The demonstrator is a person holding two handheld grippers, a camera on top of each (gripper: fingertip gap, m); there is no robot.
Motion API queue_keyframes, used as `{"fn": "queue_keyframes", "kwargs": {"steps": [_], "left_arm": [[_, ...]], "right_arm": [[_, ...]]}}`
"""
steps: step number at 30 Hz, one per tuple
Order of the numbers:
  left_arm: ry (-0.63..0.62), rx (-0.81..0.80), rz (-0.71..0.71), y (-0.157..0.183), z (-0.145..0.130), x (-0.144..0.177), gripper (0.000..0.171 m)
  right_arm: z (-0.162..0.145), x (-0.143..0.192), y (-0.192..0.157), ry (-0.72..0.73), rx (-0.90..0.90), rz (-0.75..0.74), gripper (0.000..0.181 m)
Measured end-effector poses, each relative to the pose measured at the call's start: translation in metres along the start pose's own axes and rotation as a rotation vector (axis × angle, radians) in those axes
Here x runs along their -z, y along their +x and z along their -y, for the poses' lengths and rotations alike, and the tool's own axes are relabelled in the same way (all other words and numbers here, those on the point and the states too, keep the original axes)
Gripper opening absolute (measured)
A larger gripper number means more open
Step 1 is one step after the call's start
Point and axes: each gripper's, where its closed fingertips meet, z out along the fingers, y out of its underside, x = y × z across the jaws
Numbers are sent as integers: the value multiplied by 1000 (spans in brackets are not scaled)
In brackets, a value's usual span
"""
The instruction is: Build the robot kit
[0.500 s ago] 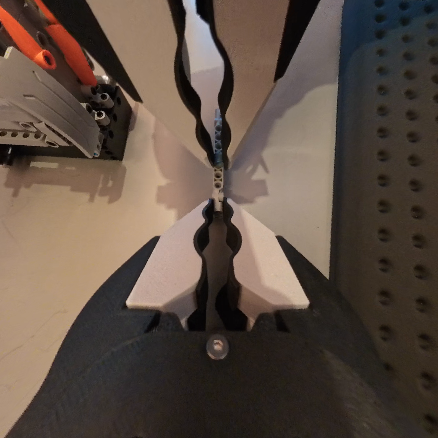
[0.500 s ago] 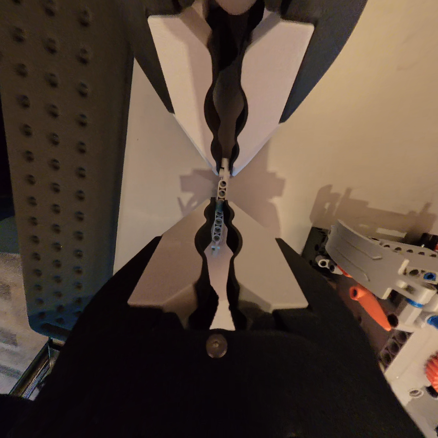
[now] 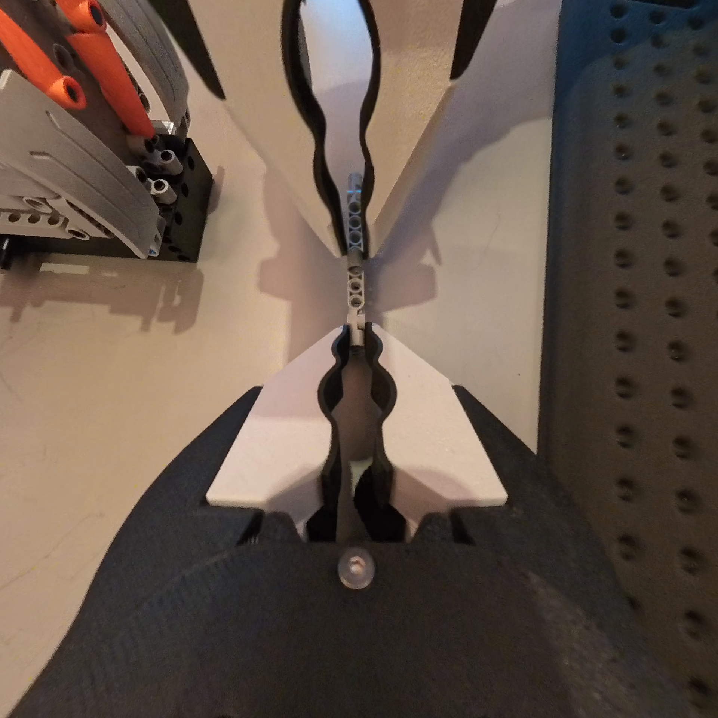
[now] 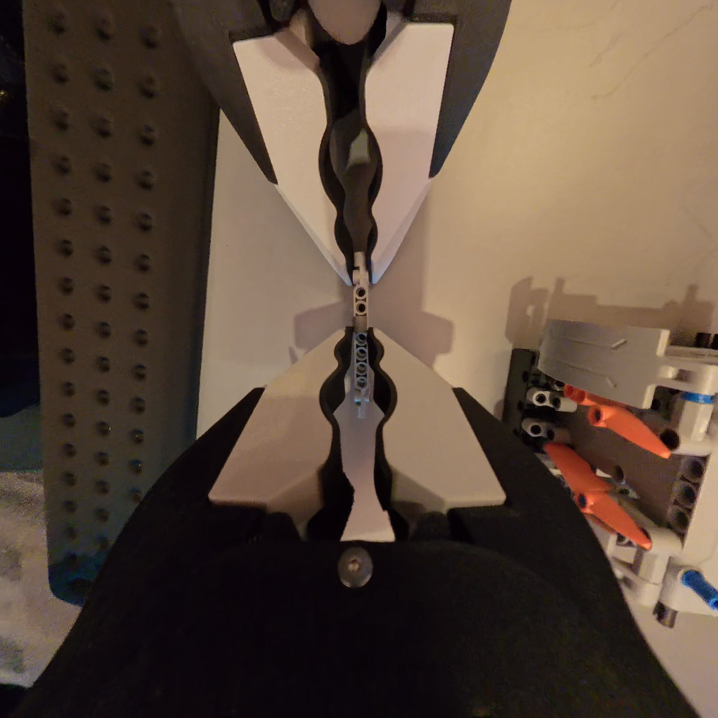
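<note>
Left wrist view: the left claw, white-faced with wavy black pads, is clenched on the near end of a slim light-grey plastic beam with a row of round holes. The right claw comes in from the top, tip to tip with the left, and grips the beam's far stretch, so the piece bridges the two claws above the pale cream tabletop. To the left stands a building-brick model with grey curved panels and orange pointed pieces, well apart from the claws. A dark perforated panel runs down the right edge.

Right wrist view: the right claw grasps the beam along its holed length, and the left claw pinches the opposite end.
</note>
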Motion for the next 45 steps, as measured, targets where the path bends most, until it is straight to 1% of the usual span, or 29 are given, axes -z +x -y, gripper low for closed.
{"fn": "queue_keyframes", "kwargs": {"steps": [3, 6, 9, 18, 20, 21, 23, 26, 27, 28, 30, 33, 34, 36, 37, 40, 41, 43, 44, 45], "left_arm": [[-4, -8, 7, 0, 1, -1, 6], [-6, -14, 12, 0, 1, -1, 6], [-7, -18, 16, 0, 2, -1, 6], [-13, -18, 19, 1, 2, -2, 6], [-14, -13, 16, 1, 2, -2, 6], [-10, 0, 7, 1, 2, -2, 6], [-13, 2, 11, 0, 2, -2, 6], [-22, -14, 6, 2, 2, -2, 13], [-29, -16, 10, 2, 2, -1, 21], [-31, -20, 16, 1, 2, 3, 24], [-36, -19, 25, 1, 0, 15, 28], [-38, 22, 8, 5, -7, 39, 28], [-22, 41, -2, 6, -8, 45, 26], [-41, 75, 5, 4, -17, 47, 22], [-48, 73, 2, 4, -20, 44, 15], [-90, 63, -14, 7, -25, 34, 10], [-84, 58, -19, 8, -23, 31, 9], [-82, 53, -30, 11, -22, 28, 10], [-88, 51, -20, 10, -23, 27, 14], [-88, 55, -6, 7, -23, 27, 21]], "right_arm": [[0, -1, 0, 1, 21, -38, 4], [6, -1, -2, 20, 33, -39, 7], [6, -1, -3, -2, 53, -51, 4], [4, -4, -3, 16, 45, -58, 4], [5, -3, -2, 38, 11, -50, 4], [6, -2, -1, 66, -21, -41, 5], [14, 7, -3, 145, -33, -46, 12], [10, 9, -3, 138, -41, -82, 20], [9, 11, -2, 144, -48, -95, 20], [10, 15, -1, 171, -57, -103, 20], [14, 26, -2, 225, -67, -122, 18], [10, 34, -2, 260, -84, -152, 15], [9, 33, -3, 267, -95, -146, 17], [8, 26, -2, 274, -105, -144, 20], [9, 22, -1, 268, -97, -145, 21], [16, 3, 1, 228, -68, -155, 29], [17, -5, 3, 203, -58, -163, 31], [18, -21, 2, 165, -40, -142, 14], [17, -27, 1, 144, -25, -130, 6], [17, -30, -1, 146, -14, -121, 4]]}}
